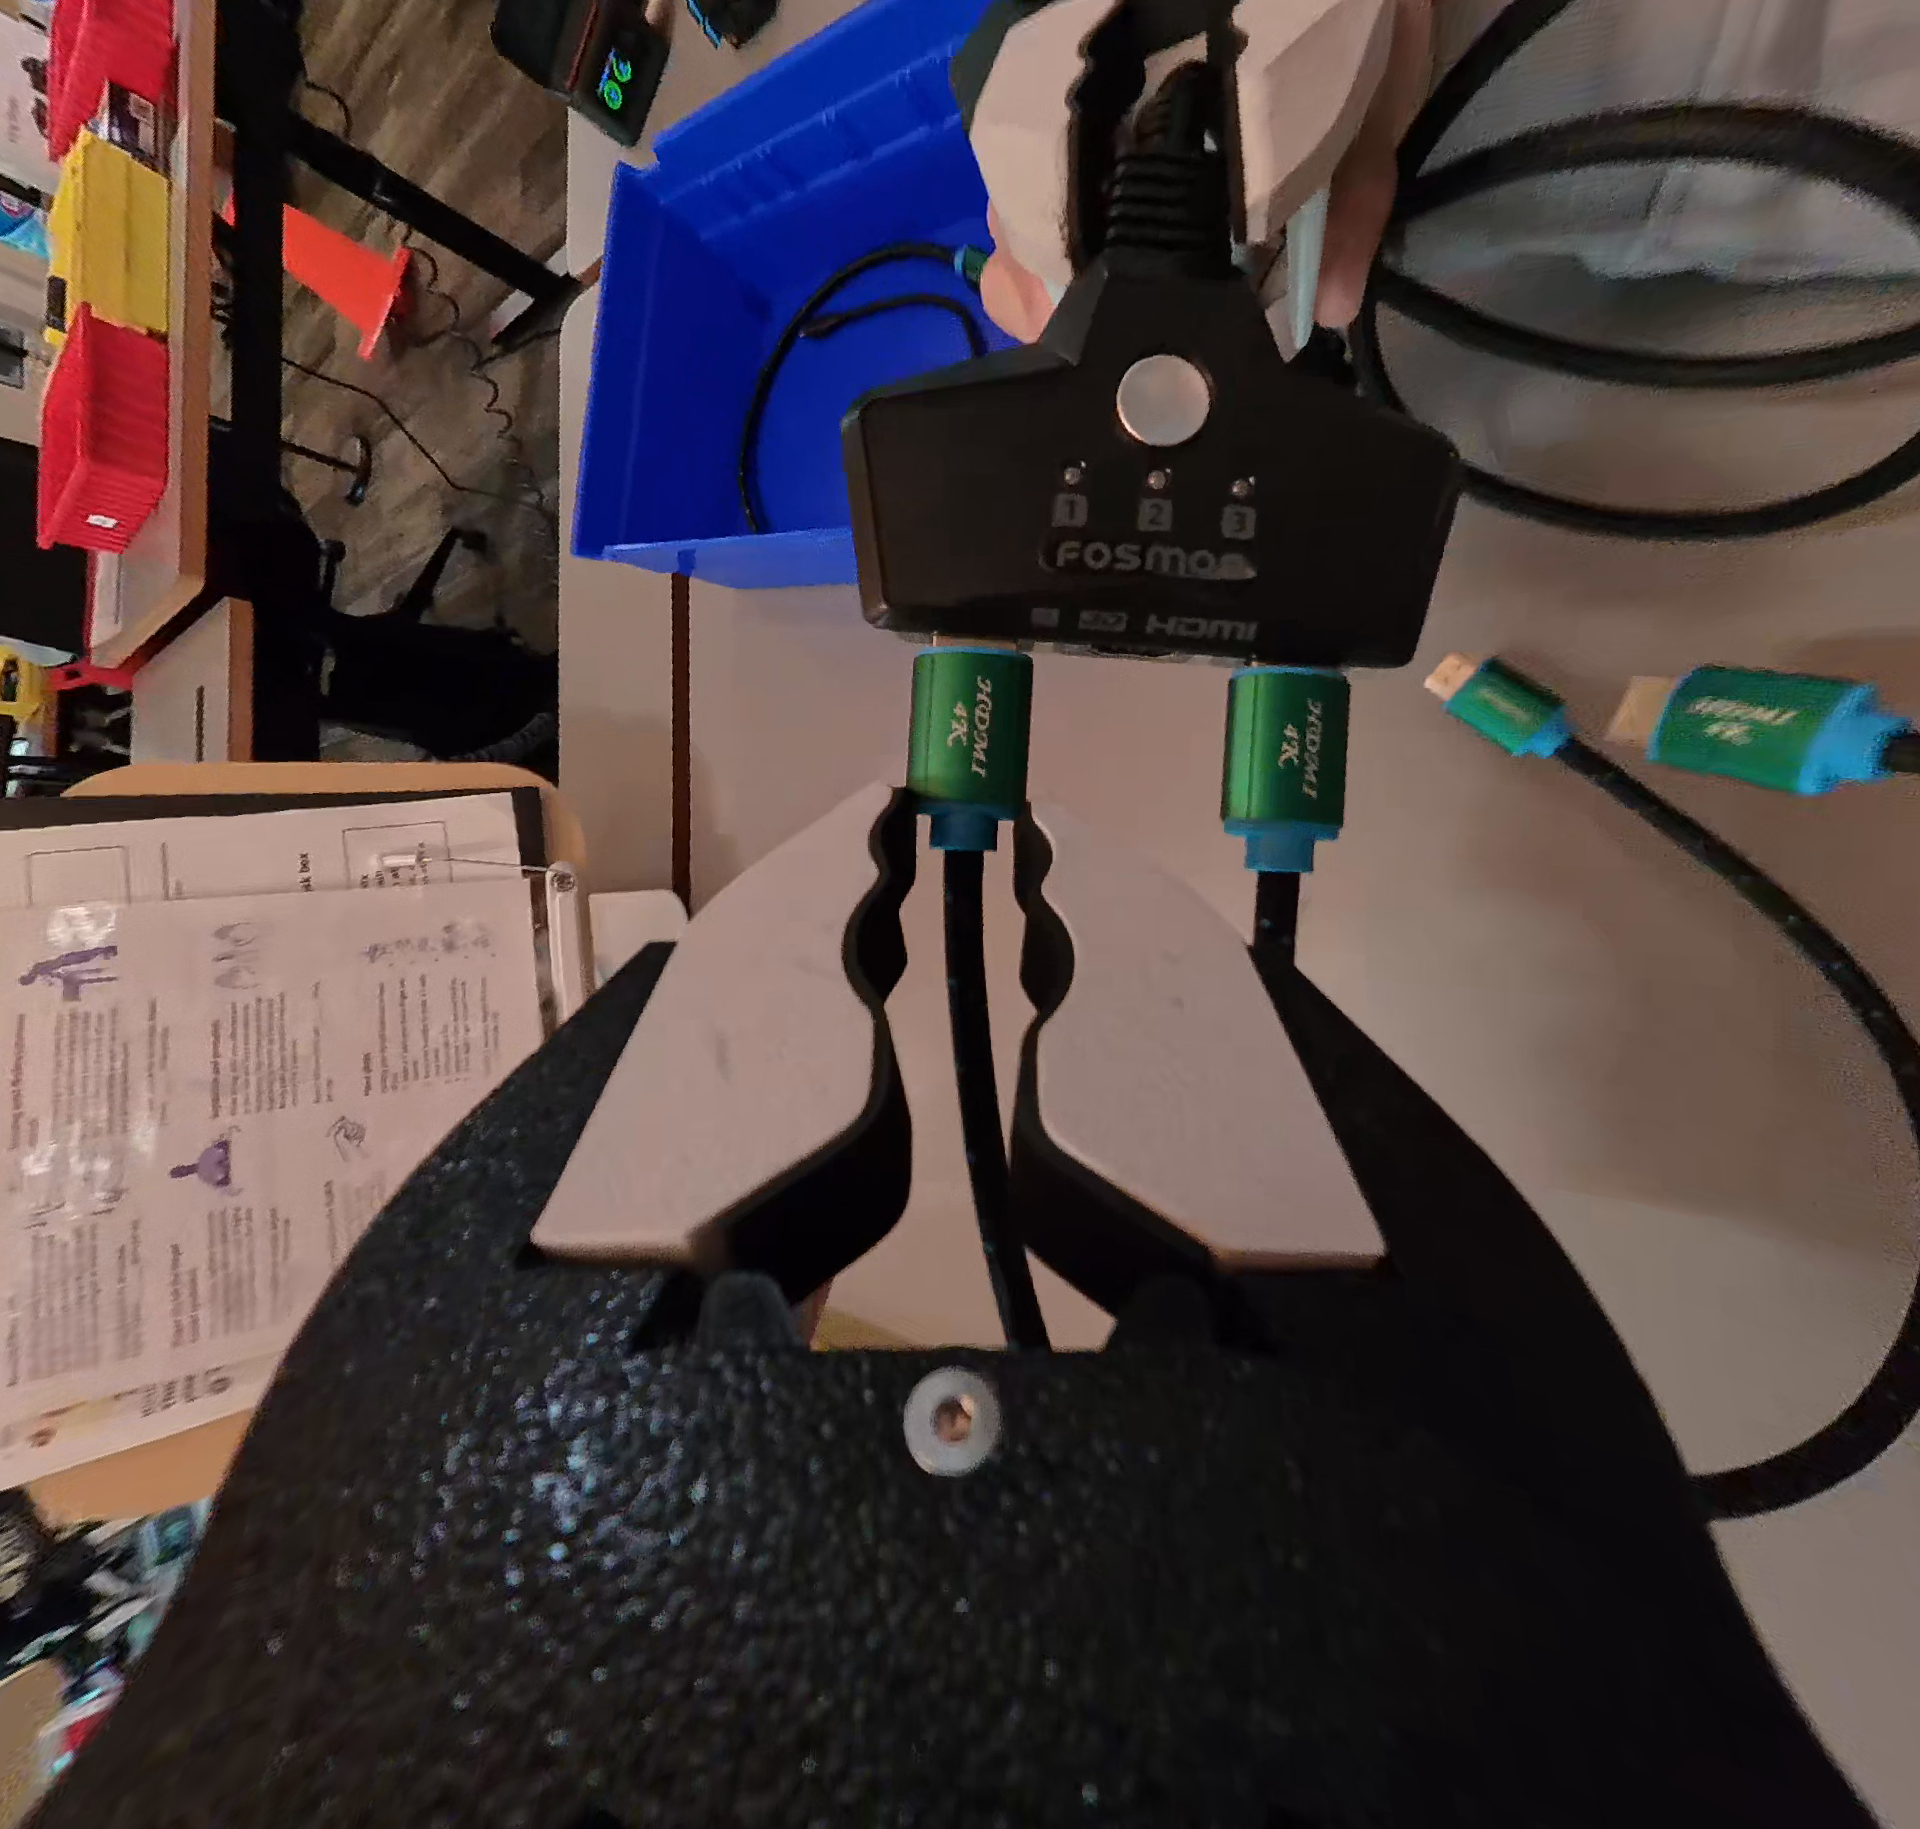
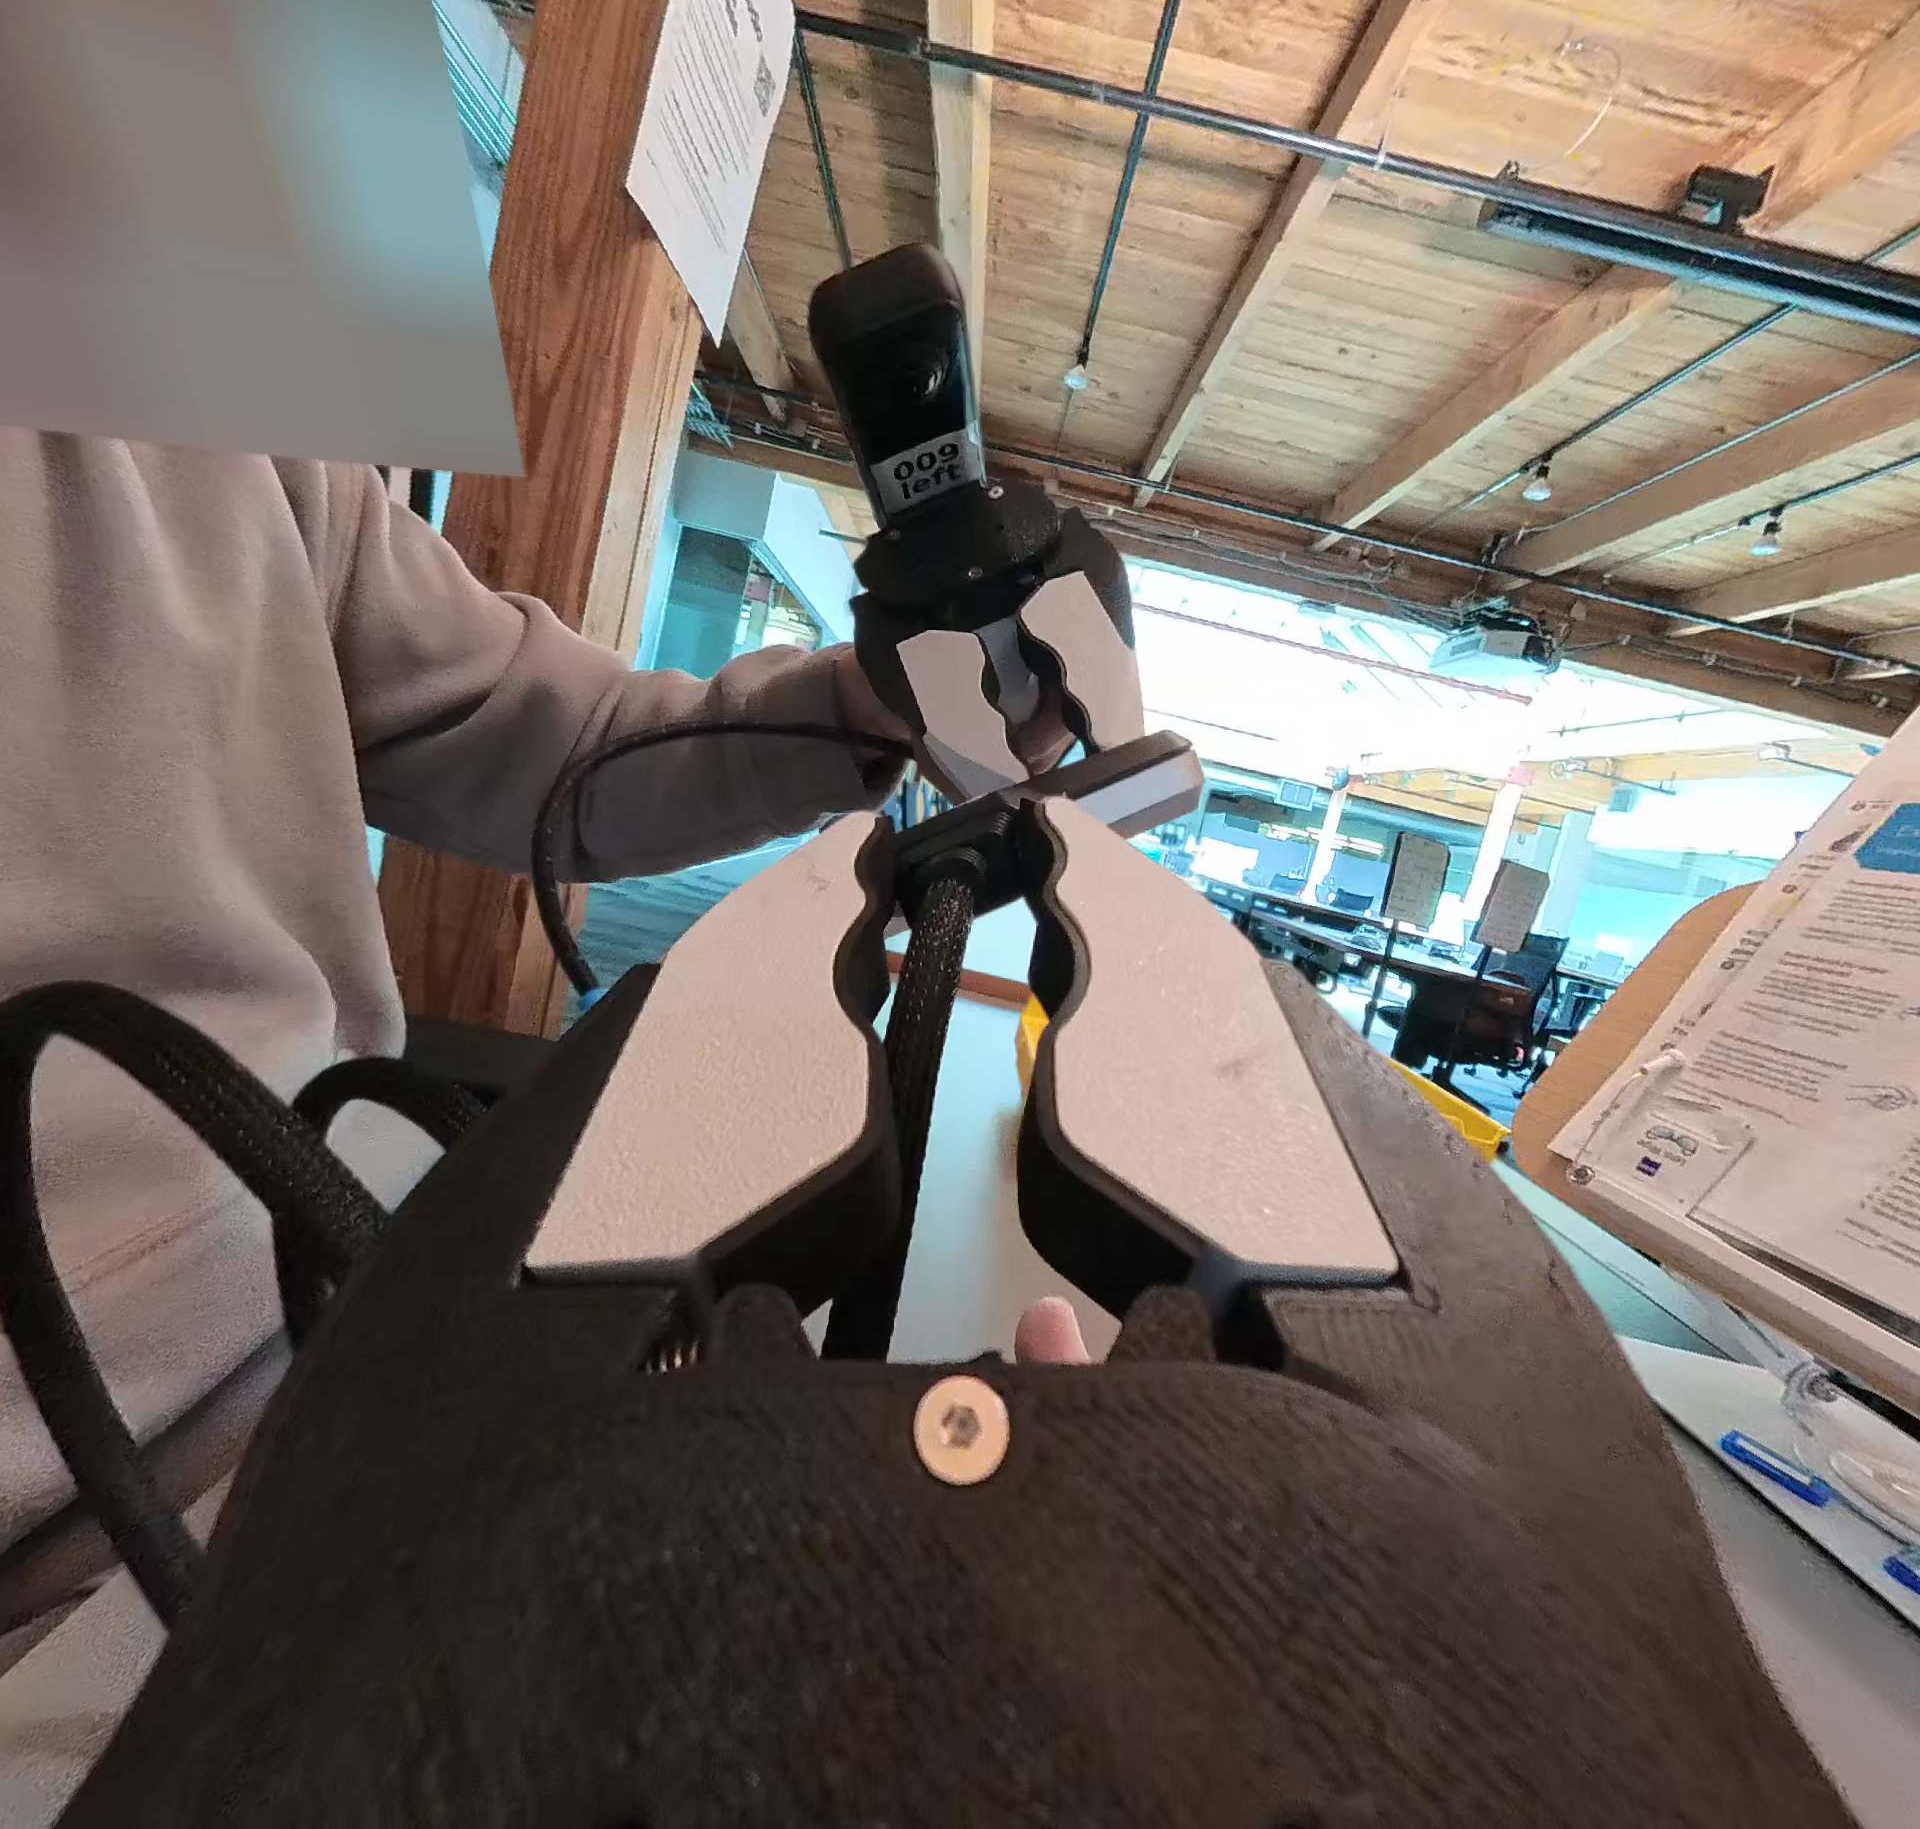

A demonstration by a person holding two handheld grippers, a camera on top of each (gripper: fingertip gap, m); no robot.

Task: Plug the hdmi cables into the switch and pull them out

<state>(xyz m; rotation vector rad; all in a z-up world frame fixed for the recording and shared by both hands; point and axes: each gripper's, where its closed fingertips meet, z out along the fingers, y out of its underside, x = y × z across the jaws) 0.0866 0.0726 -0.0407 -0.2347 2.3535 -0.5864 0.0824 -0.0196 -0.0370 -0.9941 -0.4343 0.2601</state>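
HDMI switch (image 1: 1148, 491) held above the table (image 1: 1558, 1104), right tongs (image 2: 956, 849) clamped on its pigtail cable (image 2: 920, 1031). Left tongs (image 1: 961, 813) close on the left green plug (image 1: 968, 730); pull straight along the port axis.

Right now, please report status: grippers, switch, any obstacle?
Left gripper closed on green plug, seated in black switch. Right gripper clamps its braided cable. Second plug seated. Nothing blocking.

We read, without repeating it, pale lettering and numerals on the black switch (image 1: 1143, 491), script on a green plug (image 1: 971, 730) and its twin (image 1: 1286, 751), print on clipboard sheets (image 1: 260, 1052), a post-mounted paper (image 2: 717, 86), and a white sticker (image 2: 925, 470) on the black camera (image 2: 904, 366).
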